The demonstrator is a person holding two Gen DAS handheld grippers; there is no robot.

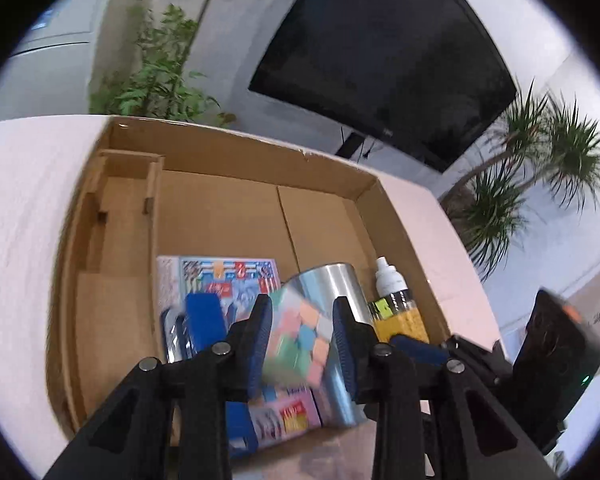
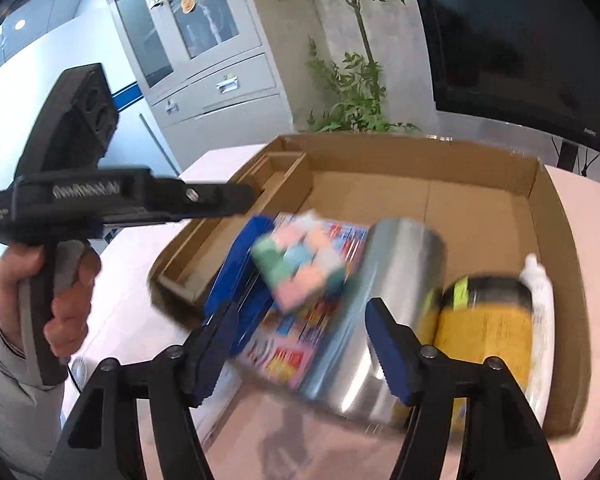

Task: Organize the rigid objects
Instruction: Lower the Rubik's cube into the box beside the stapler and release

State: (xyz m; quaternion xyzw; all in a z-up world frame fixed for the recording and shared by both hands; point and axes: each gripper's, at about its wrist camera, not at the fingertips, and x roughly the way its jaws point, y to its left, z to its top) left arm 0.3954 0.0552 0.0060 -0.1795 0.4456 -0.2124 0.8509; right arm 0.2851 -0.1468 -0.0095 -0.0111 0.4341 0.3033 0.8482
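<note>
The pastel puzzle cube (image 1: 296,336) is clamped between the fingers of the left gripper (image 1: 302,340) and held above the cardboard box (image 1: 220,216). It is judged best lowered squarely onto bare cardboard beyond the fingertips, clear of the steel tumbler (image 1: 340,292) just right of them, and released only once seated. The cube appears blurred, its faces tiled in pink, green, blue and orange. The right gripper (image 2: 300,336) is held apart, nothing between its fingers.

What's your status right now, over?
Left gripper shut on pastel cube, over cardboard box. Right gripper open, empty. Steel tumbler and booklet lie beneath.
</note>
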